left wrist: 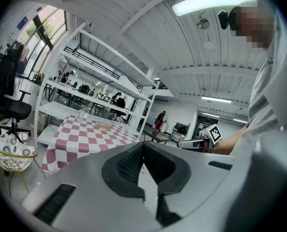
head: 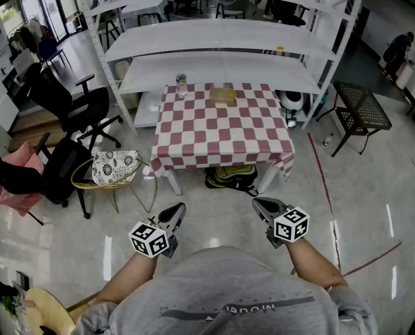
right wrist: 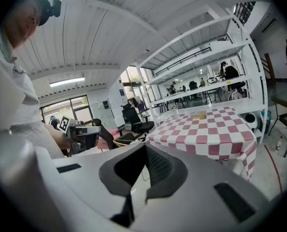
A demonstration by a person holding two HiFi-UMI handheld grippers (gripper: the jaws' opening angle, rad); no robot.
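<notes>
Head view: the left claw and right claw hover low in frame, well apart from the checked counter at centre. A jar and a tan box stand at its far edge. This looks like the approach stage, and reaching either would call for stepping closer.

Left gripper view: the jaws are pressed together and empty, with the counter at left.

Right gripper view: the same, with the counter at right. The box is perhaps a container, but it is too small to tell.

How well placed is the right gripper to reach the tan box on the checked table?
Probably not yet. The right gripper hangs by the person's body, with floor and most of the checked table between it and the tan box near the far edge. Nothing blocks the way.
</notes>
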